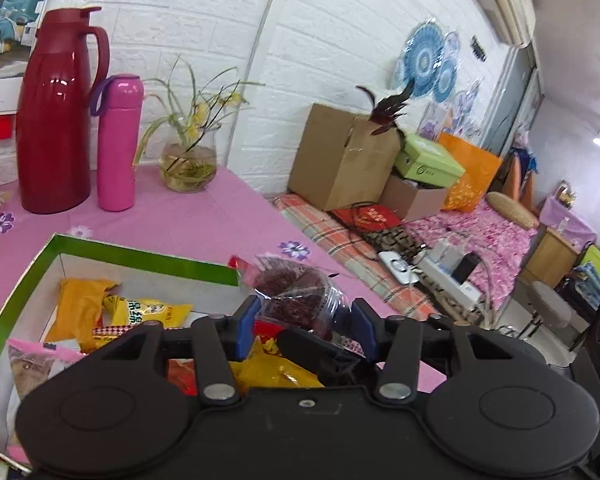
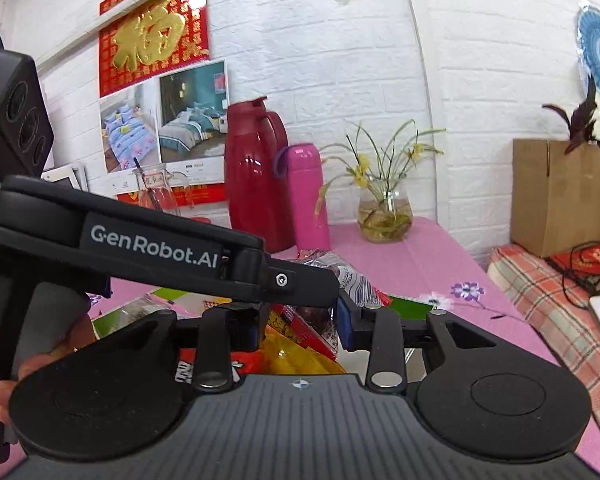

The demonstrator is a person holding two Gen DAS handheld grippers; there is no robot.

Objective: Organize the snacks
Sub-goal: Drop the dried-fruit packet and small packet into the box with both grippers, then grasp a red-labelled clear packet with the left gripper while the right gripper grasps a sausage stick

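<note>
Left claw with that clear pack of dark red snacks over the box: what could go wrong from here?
1. The clear snack pack sits between the left claw's blue pads, but I cannot tell whether they press on it; it could slip and land outside the green-rimmed box.
2. The right claw is close under the left one, so they may bump.
3. A wide swing could knock the glass vase or pink bottle.
</note>
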